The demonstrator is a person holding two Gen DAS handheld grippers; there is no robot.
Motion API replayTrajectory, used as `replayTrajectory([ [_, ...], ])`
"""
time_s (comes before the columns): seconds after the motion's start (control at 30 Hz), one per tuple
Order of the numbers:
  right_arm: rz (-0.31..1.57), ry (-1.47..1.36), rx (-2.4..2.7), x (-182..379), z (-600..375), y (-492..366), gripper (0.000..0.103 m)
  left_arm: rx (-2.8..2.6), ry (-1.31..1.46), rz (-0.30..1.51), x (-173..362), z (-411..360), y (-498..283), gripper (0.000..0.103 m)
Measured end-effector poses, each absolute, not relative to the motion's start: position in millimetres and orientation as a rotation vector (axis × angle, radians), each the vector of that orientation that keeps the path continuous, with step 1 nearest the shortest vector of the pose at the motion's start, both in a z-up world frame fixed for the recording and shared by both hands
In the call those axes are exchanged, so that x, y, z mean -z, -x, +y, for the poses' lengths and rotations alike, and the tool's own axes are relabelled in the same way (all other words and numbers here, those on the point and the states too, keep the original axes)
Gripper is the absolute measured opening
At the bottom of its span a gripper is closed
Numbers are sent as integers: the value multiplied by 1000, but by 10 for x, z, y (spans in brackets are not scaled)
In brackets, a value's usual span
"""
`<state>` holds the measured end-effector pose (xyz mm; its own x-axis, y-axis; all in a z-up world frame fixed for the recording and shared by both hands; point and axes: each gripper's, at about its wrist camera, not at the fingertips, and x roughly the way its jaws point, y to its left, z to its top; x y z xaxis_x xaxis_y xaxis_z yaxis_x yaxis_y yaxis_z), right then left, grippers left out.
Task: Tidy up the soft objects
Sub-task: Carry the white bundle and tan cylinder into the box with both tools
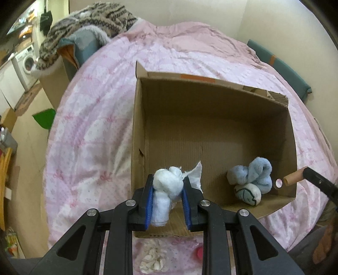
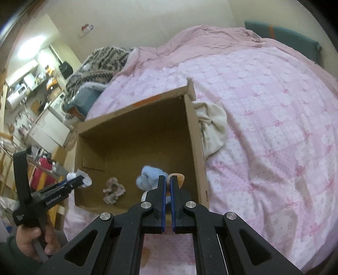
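Pink bedspread [image 1: 101, 110], cream walls [image 1: 190, 10], washing machine [image 1: 26, 62] beyond.

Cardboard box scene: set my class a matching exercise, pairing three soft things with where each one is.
Things:
1. white bundle
2. light blue towel
3. cream cloth

Places:
a. on the bedspread, outside the box
b. gripped in the left tool
c. on the box floor

Pairs: 1-b, 2-c, 3-a

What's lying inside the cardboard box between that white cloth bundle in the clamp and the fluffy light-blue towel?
Seen from the right wrist, a small crumpled beige-grey scrunchie-like cloth lies on the box floor between the white cloth bundle and the light-blue towel. The left wrist view hides it.
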<state>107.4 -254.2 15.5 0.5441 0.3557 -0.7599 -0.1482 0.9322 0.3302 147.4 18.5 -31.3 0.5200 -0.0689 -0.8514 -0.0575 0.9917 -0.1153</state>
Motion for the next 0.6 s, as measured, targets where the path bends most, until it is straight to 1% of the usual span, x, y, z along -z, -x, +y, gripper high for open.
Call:
replayTrajectory([
  [0.23,997,-142,-300,-50,-2373,-1078,6,26,146,1050,375,138,-1466,22],
  [0.6,1034,-131,-306,26,-2343,-1098,6,81,127,1061,409,19,-1448,23],
])
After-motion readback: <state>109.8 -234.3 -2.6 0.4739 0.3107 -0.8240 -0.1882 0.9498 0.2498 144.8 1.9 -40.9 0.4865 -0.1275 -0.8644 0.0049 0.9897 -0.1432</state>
